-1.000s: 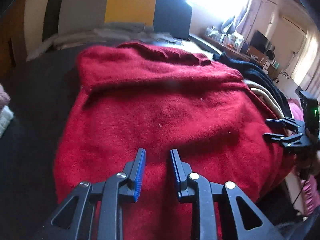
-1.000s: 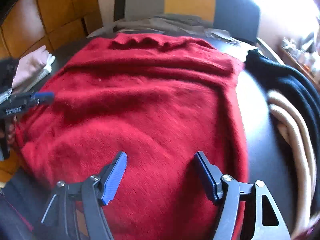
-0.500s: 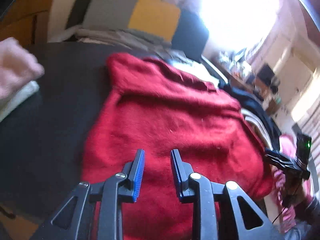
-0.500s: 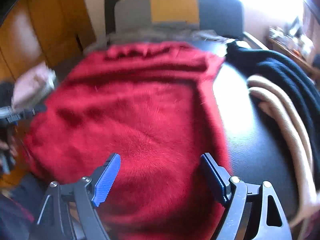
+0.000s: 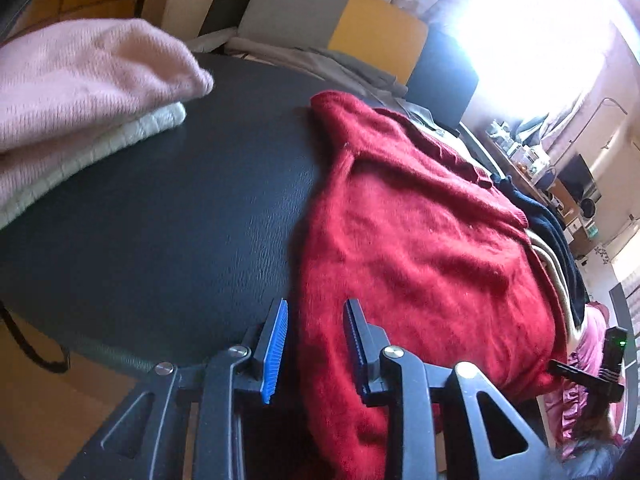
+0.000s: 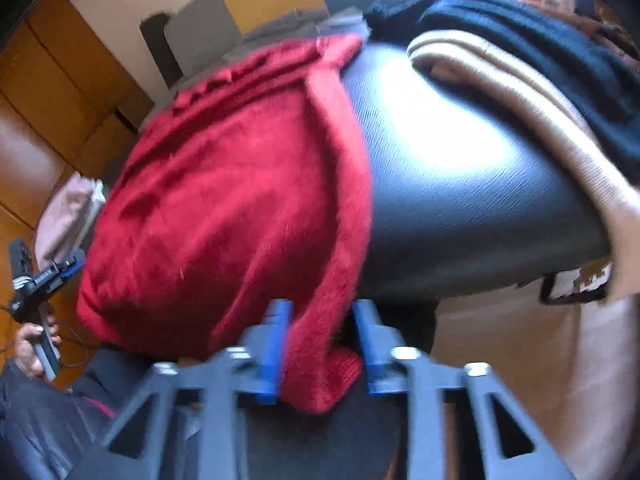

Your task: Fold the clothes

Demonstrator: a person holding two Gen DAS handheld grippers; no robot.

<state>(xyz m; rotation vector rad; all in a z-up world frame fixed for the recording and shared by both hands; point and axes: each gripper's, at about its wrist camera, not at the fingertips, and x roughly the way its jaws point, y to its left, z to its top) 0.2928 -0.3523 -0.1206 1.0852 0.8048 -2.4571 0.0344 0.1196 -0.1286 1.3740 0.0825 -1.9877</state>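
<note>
A fuzzy red sweater (image 5: 420,248) lies spread on a black round table (image 5: 160,208), its near hem hanging over the front edge. My left gripper (image 5: 314,344) is open, its jaws astride the sweater's near left edge. My right gripper (image 6: 320,340) is open but narrowed, with the sweater's (image 6: 240,208) near right corner hanging between its blue pads; the view is blurred. Each gripper also shows in the other's view, the right gripper (image 5: 588,376) at far right and the left gripper (image 6: 44,276) at far left.
A folded pink and white stack (image 5: 80,92) lies on the table's left. Dark navy (image 6: 540,52) and beige (image 6: 520,120) clothes lie piled on the right. A grey, yellow and black chair back (image 5: 360,28) stands behind the table (image 6: 460,184). Wooden cabinets (image 6: 52,92) stand at left.
My left gripper has swung left to the sweater's near left edge. My right gripper has moved right and down to the near right corner and its jaws have narrowed around the hem.
</note>
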